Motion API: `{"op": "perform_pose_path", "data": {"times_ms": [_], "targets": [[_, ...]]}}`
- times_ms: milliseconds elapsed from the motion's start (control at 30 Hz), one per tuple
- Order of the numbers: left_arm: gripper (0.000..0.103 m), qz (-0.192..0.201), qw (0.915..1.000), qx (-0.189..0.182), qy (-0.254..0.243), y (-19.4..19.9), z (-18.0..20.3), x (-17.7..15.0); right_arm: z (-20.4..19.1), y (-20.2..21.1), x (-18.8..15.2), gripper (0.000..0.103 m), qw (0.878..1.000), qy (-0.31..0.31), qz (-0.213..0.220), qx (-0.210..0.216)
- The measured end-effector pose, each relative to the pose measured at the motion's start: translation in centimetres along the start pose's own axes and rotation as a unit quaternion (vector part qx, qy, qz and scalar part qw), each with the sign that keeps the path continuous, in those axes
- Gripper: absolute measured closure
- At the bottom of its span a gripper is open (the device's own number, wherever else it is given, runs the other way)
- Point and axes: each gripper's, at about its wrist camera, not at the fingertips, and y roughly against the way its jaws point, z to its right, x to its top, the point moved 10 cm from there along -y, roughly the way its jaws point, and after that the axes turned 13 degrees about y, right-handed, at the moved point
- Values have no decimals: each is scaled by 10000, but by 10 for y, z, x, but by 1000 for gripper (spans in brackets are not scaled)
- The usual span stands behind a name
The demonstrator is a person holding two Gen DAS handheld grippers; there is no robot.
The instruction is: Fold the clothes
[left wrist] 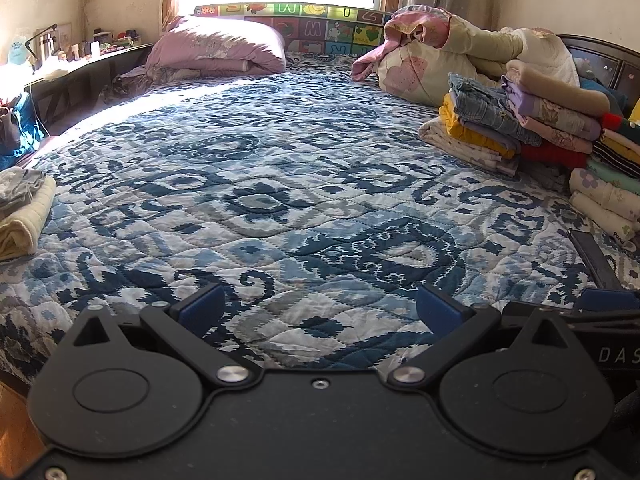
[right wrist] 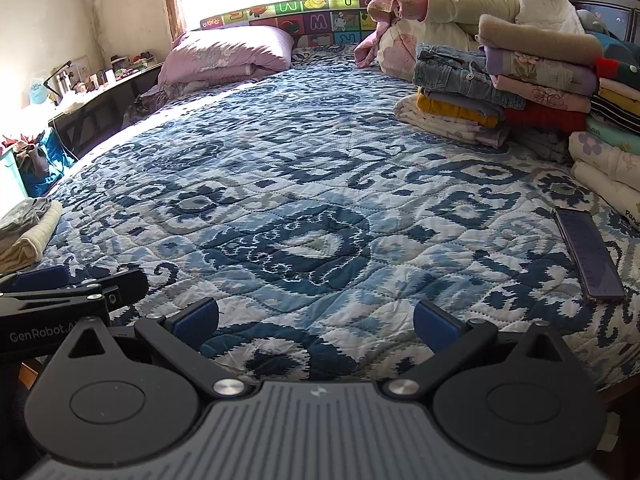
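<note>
Left wrist view: your left gripper (left wrist: 320, 306) hangs over the blue-and-white patterned quilt (left wrist: 280, 184), jaws spread fully wide, nothing between them. No garment is laid out in front of you, so you look between items: either done or about to fetch one. Folded clothes sit in tall stacks far right (left wrist: 532, 120); a small pile of a cream rolled cloth with a grey piece on top (left wrist: 24, 208) lies at the left edge. The next move probably calls for reaching to whichever pile holds unfolded pieces; I cannot tell which.

Right wrist view: your right gripper (right wrist: 316, 322) is likewise wide open and empty. A dark flat phone (right wrist: 588, 252) lies near right. The only container is a blue fabric bag (right wrist: 44, 160) beside the bed at left, holding bunched cloth.
</note>
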Motion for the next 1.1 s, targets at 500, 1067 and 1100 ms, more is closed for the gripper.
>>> {"op": "perform_pose_path", "data": {"times_ms": [500, 1067, 1100], "targets": [[0, -66, 10000, 16, -5, -2, -1, -2, 0, 0, 0, 0, 10000, -44, -12, 19], [0, -55, 10000, 14, -5, 0, 1, -1, 0, 2, 1, 0, 10000, -39, -4, 12], [0, -55, 10000, 14, -6, -1, 1, -1, 0, 2, 1, 0, 10000, -40, -3, 12]]}}
